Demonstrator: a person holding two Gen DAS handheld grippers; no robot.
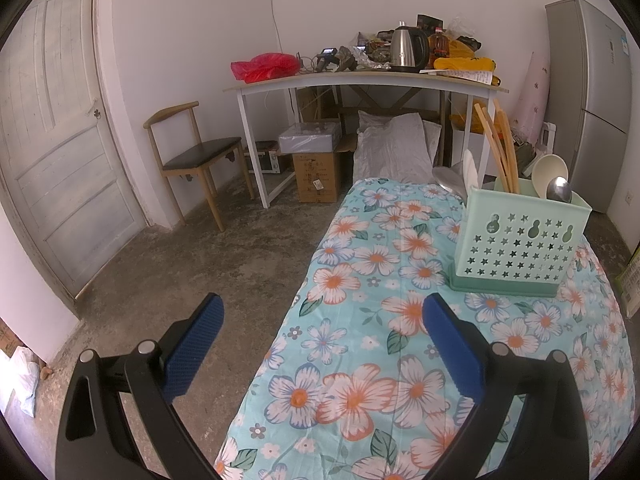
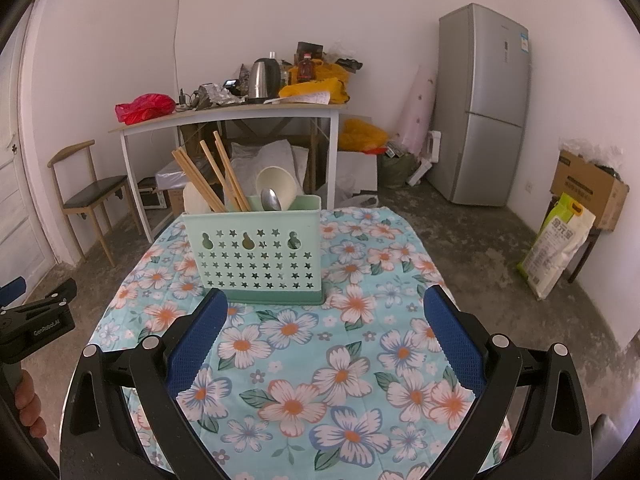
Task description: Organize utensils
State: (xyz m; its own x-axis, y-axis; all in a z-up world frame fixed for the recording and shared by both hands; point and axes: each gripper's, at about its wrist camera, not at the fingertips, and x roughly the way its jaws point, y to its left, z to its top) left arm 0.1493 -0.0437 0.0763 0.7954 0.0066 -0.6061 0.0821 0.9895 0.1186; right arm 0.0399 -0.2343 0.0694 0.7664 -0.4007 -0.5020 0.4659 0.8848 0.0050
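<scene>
A mint-green utensil holder [image 2: 254, 254] with star-shaped holes stands upright on the floral cloth [image 2: 348, 360] of the table. It holds wooden chopsticks [image 2: 218, 176], a metal spoon [image 2: 271, 199] and cream plastic spoons [image 2: 277, 186]. My right gripper [image 2: 325, 300] is open just in front of the holder, nothing between its blue pads. In the left wrist view the holder [image 1: 520, 240] is at the right, with chopsticks [image 1: 498, 146] and spoons [image 1: 554, 184] sticking out. My left gripper [image 1: 322, 308] is open over the cloth's left edge [image 1: 280, 344], empty.
Behind stands a white desk [image 2: 224, 114] piled with a kettle [image 2: 264, 78], a red bag [image 2: 144, 108] and clutter. A wooden chair [image 1: 192, 156] and a door [image 1: 52, 128] are to the left, a grey fridge [image 2: 482, 104] to the right. Boxes and a rice sack [image 2: 556, 240] sit on the concrete floor.
</scene>
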